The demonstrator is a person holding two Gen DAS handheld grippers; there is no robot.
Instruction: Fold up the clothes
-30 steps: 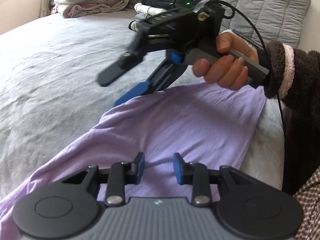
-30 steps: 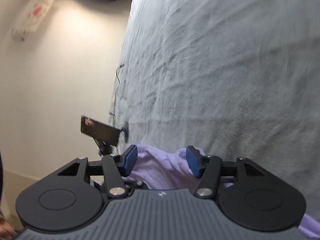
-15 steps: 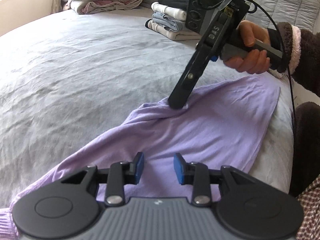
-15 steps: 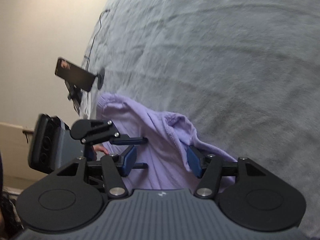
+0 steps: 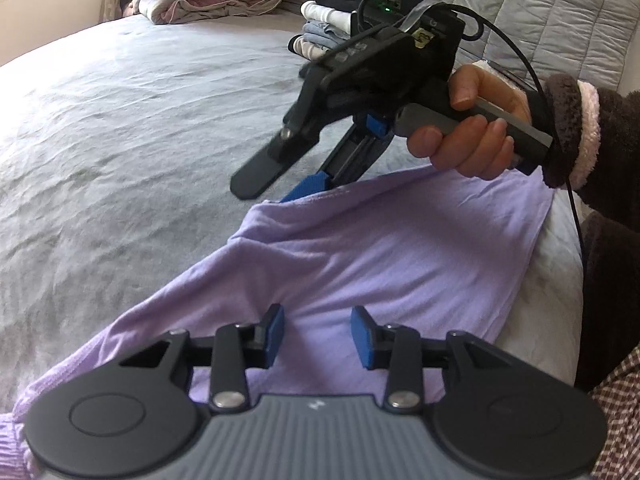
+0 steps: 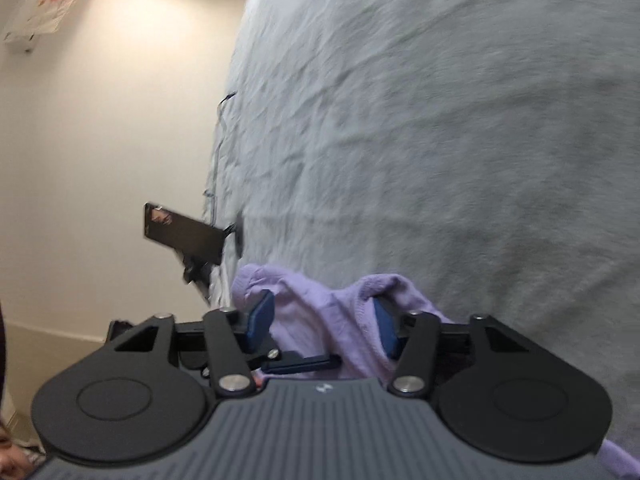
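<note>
Right claw [image 6: 324,328] closing around a bunched lilac top [image 5: 384,256] edge; left claw [image 5: 316,334] opening above it, gripping nothing, on grey bed [image 5: 120,120].

No legible text: pale marks on the right gripper [image 5: 280,172] body and a yellow sticker [image 5: 423,36] there are too blurred to read; small white logo on each gripper base, no letters.

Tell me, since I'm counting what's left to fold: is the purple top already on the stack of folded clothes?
No. The purple top lies spread on the bed, while the stack sits farther back near the headboard.
</note>
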